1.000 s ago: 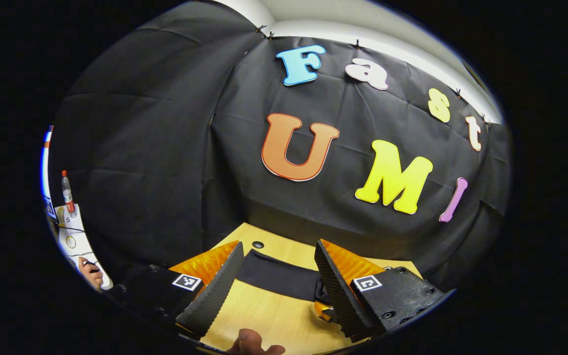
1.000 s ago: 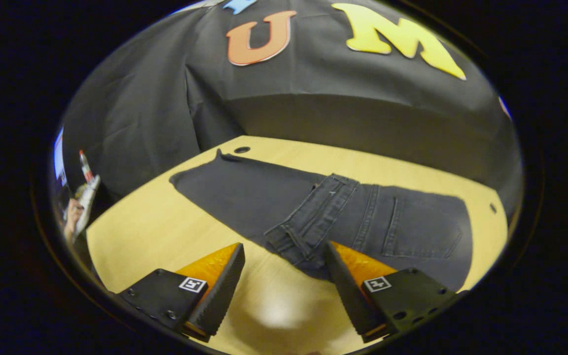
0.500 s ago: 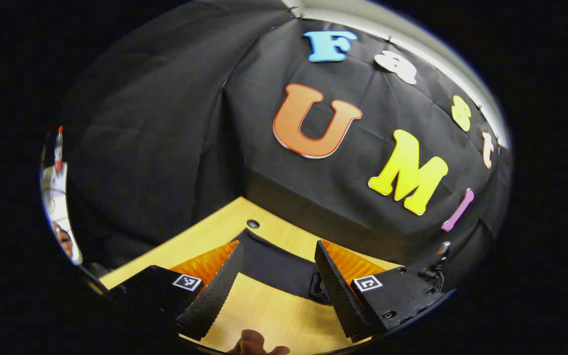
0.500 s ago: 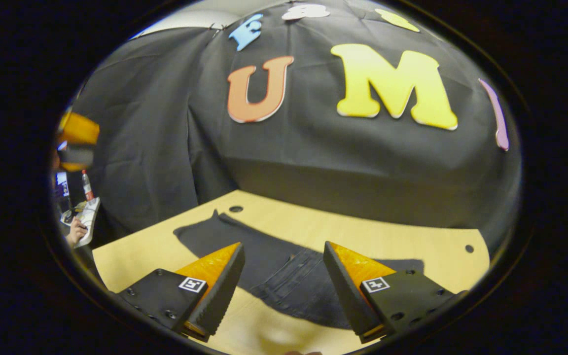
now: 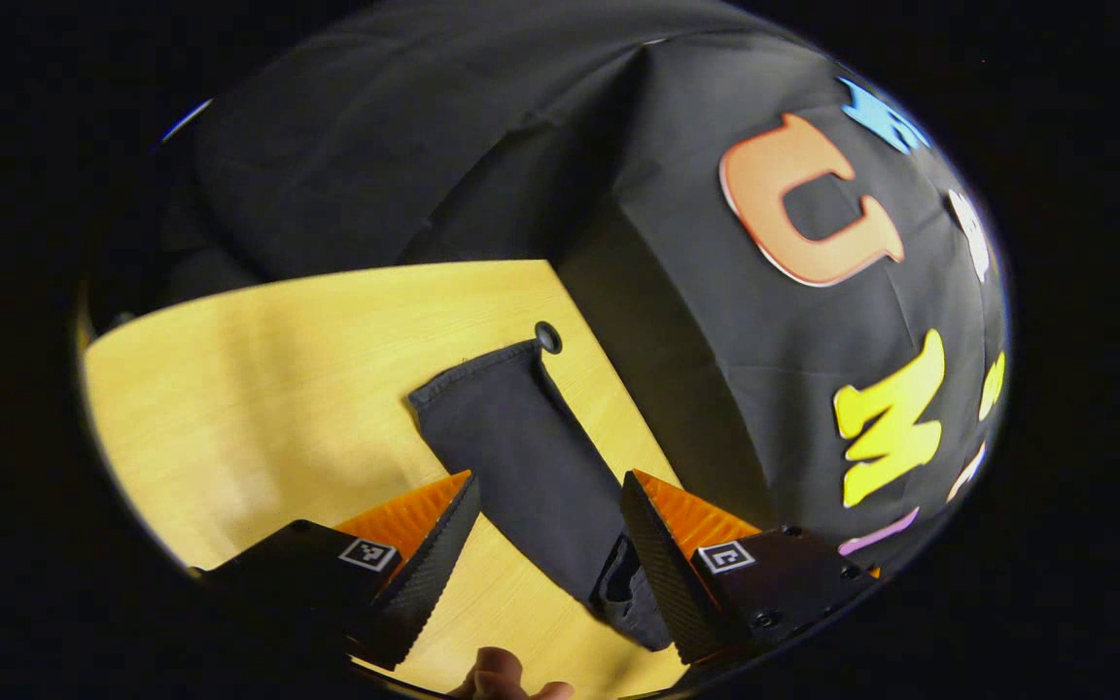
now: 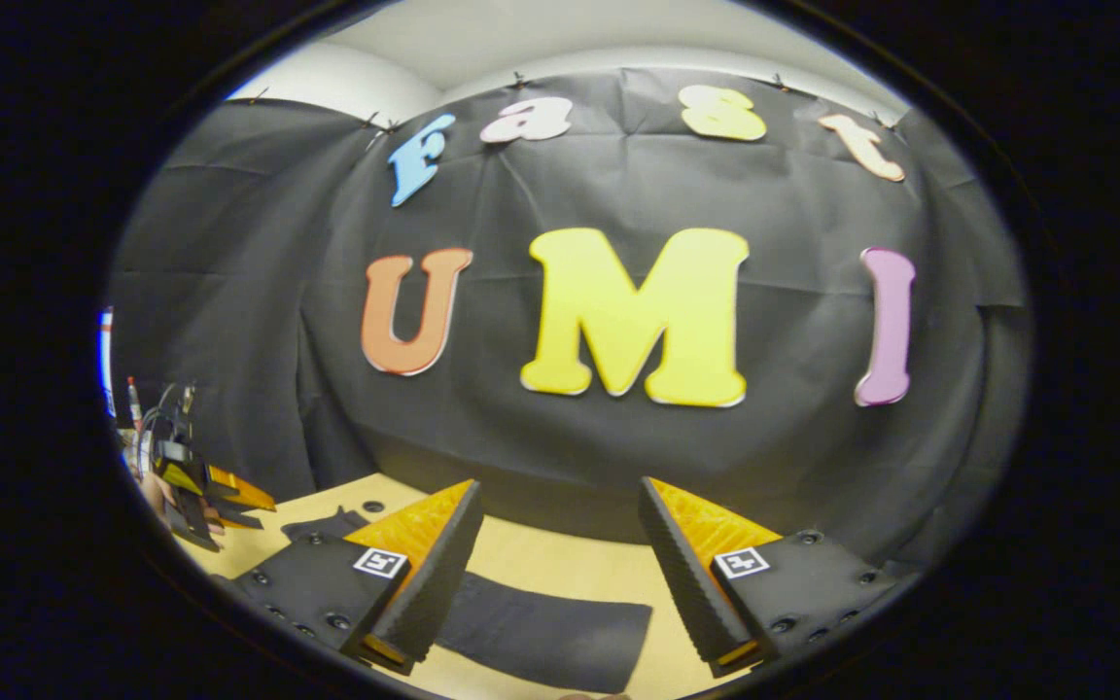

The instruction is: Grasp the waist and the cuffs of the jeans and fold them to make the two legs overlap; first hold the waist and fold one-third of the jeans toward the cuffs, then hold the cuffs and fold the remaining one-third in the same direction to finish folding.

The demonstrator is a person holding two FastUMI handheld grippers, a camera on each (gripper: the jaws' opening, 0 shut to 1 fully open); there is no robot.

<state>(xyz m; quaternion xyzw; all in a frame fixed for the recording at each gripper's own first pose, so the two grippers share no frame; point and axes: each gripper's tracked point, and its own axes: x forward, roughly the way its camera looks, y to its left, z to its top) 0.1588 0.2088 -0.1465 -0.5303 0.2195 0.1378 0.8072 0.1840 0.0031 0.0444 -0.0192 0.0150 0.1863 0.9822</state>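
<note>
The dark jeans (image 5: 521, 437) lie flat on the wooden table (image 5: 259, 389). In the left gripper view one leg runs from its cuff (image 5: 472, 371) down between my fingers. My left gripper (image 5: 548, 486) is open above that leg, apart from the cloth, and a folded edge lies by its right finger (image 5: 662, 554). In the right gripper view my right gripper (image 6: 560, 486) is open and tilted up toward the wall. A flat strip of the jeans (image 6: 541, 627) lies on the table (image 6: 541, 559) below and between its fingers. The left gripper (image 6: 200, 491) appears far left there.
A round hole (image 5: 547, 337) in the table sits just past the cuff. The booth's black cloth wall (image 5: 677, 389) rises close behind the table's far edge. Bare wood spreads left of the leg. A fingertip (image 5: 502, 676) shows at the bottom edge.
The left gripper has swung and tipped down, bringing the cuff end and more table into view. The right gripper has tilted up from the waist area toward the wall. Both stayed open.
</note>
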